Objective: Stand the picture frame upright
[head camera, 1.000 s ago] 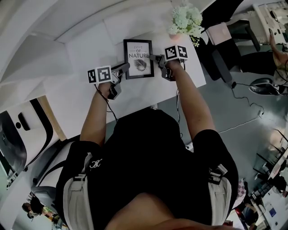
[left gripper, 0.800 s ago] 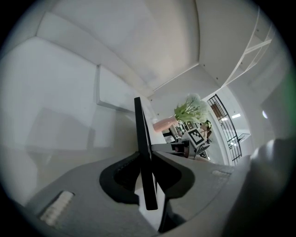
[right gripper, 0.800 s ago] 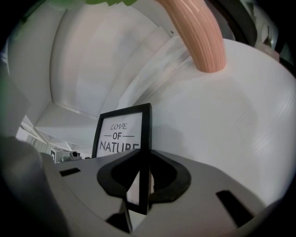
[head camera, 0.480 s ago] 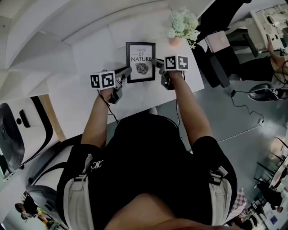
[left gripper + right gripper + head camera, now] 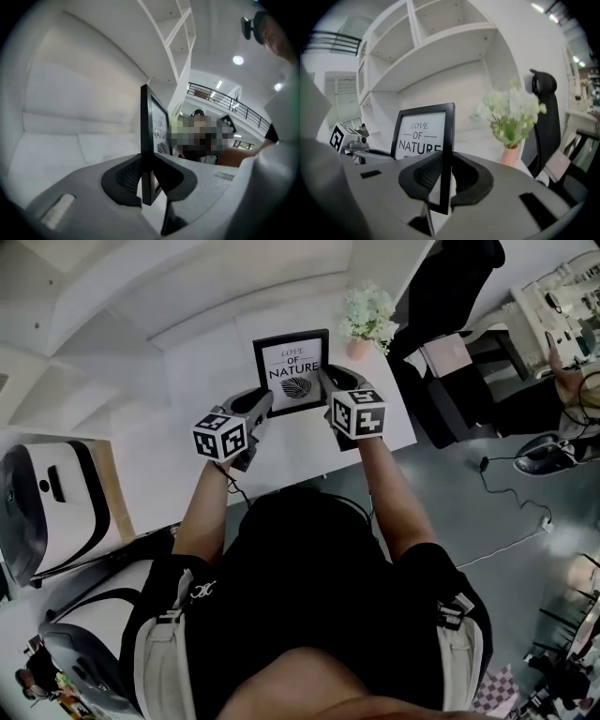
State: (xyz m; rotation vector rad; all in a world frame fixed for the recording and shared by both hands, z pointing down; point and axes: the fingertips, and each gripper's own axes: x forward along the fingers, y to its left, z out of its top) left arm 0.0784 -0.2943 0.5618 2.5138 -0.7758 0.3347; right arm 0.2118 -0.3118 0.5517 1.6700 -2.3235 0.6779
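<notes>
Picture frame (image 5: 292, 371) is upright between my fingers, one side edge pinched in my left gripper (image 5: 266, 400) and one in my right gripper (image 5: 324, 382), so unequal lowering could twist it loose and drop it.

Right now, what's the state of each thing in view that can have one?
Black-framed "Love of Nature" picture frame: near upright, print facing the person, gripped at both side edges.
Left hand-held gripper: shut on the frame's left edge.
Right hand-held gripper: shut on the frame's right edge.
Pink vase of white flowers: upright on the white table, beside the frame, untouched.
</notes>
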